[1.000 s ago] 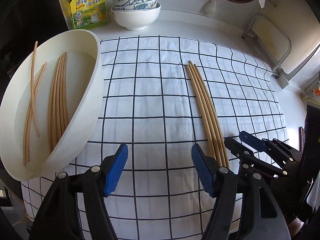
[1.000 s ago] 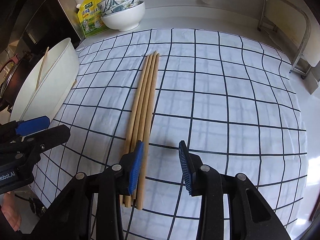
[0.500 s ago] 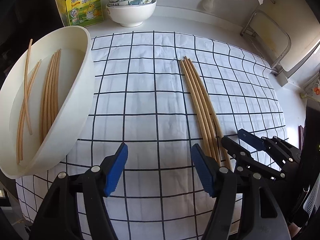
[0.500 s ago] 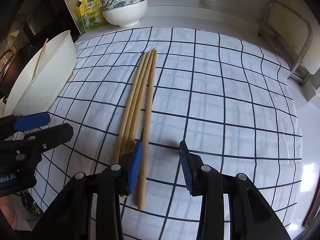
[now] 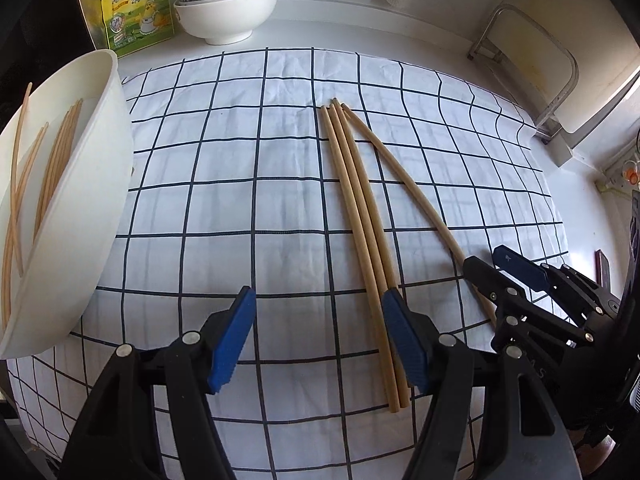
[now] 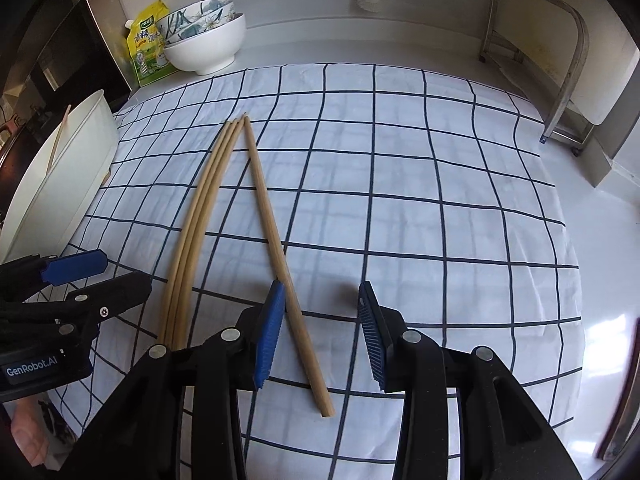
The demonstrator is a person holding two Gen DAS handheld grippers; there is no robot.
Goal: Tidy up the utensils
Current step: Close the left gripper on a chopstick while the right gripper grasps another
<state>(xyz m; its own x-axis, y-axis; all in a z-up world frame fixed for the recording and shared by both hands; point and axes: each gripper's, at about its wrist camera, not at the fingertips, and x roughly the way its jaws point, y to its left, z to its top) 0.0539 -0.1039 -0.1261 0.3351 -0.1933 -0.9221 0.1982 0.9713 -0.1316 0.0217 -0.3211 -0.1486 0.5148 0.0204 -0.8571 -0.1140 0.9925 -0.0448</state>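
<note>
Both the left gripper (image 5: 316, 338) and right gripper (image 6: 320, 330) were held spread; one chopstick (image 6: 276, 240) was splayed from three (image 6: 196, 220).

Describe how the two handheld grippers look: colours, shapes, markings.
Both the left gripper and the right gripper are matte black plastic clamps with angular, open-framed arms, silver rivets at the pivots and ribbed blue pads on the jaws. White "GenRobot.AI" lettering marks the left one's body.
</note>
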